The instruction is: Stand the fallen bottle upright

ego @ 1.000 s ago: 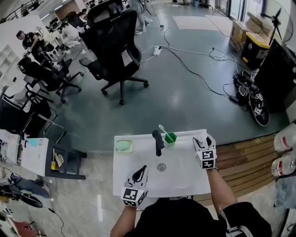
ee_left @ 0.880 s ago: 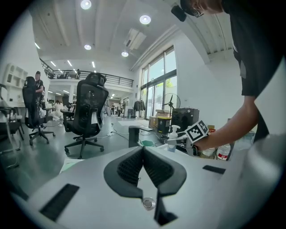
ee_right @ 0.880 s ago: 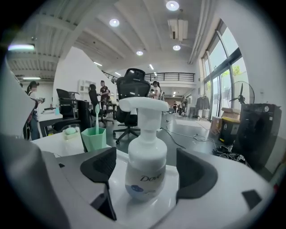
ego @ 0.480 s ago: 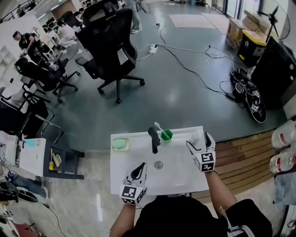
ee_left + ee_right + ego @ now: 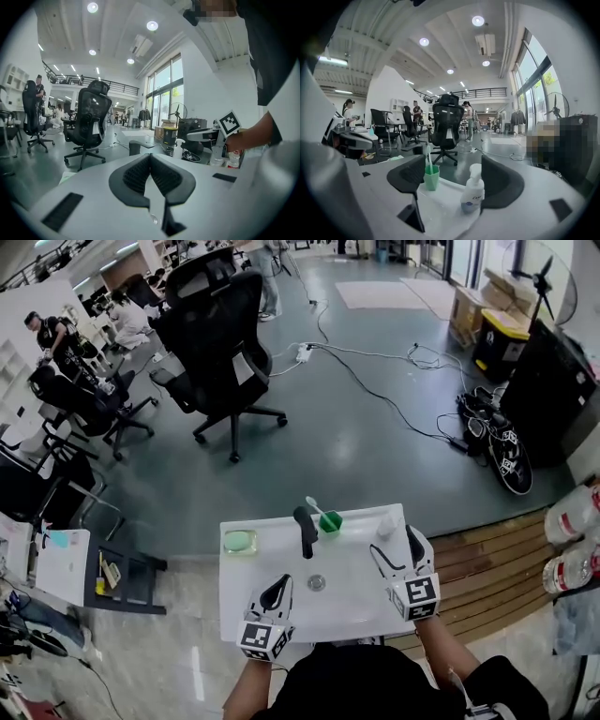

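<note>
Right gripper (image 5: 452,165) jaws well apart and closing, nothing gripped. The pump soap bottle (image 5: 472,192) shows in the gap near the right-hand pad, but no pad presses on it. In the head view the right gripper (image 5: 396,554) sits at 4 o'clock of the white sink (image 5: 361,596), tips aimed toward 12, and the pump soap bottle (image 5: 386,524) stands upright at the sink's 1 o'clock corner, just past the tips.

Left gripper (image 5: 150,157) jaws closed together, pads meeting at the tip, nothing between them. In the head view the left gripper (image 5: 278,590) is at the sink's 7 o'clock edge.

Green cup (image 5: 330,521) with a toothbrush in it sits at 12 o'clock on the back rim, just right of the black faucet (image 5: 305,529). Green soap dish (image 5: 239,541) at 10 o'clock corner. Drain (image 5: 317,583) mid-basin. In the right gripper view the green cup (image 5: 431,176) stands at 10 o'clock of the bottle, apart from it.
</note>
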### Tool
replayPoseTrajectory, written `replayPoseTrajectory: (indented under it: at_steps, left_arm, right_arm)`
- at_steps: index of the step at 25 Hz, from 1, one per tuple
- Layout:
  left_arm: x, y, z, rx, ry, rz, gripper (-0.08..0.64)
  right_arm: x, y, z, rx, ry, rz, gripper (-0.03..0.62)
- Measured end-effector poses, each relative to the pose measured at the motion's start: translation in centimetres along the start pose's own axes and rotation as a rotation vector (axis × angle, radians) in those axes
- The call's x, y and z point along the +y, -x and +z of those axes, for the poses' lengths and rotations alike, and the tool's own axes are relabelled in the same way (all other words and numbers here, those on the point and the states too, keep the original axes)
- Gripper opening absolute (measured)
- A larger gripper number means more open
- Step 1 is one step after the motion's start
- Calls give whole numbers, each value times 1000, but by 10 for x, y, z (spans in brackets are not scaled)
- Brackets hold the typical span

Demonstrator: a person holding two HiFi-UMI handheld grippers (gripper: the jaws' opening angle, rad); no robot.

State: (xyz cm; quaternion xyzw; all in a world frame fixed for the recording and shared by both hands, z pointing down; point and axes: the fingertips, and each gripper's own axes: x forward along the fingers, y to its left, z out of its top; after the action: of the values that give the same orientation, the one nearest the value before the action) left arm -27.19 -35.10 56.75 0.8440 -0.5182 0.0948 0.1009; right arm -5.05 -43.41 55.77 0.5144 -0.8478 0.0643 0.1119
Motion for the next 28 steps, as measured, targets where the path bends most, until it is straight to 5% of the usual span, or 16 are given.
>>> replayPoseTrajectory:
  at_steps: [13, 24, 28]
  left_arm:
    - [4, 10, 40, -87, -13, 13, 17]
    - [13, 24, 44, -96, -20, 44, 17]
    - [12, 25, 46, -102, -27, 44, 17]
  right_arm:
    - [8, 28, 58, -156, 6, -56, 28]
    - [17, 38, 68, -190, 105, -39, 12]
    - [16, 39, 71, -192, 70, -40, 12]
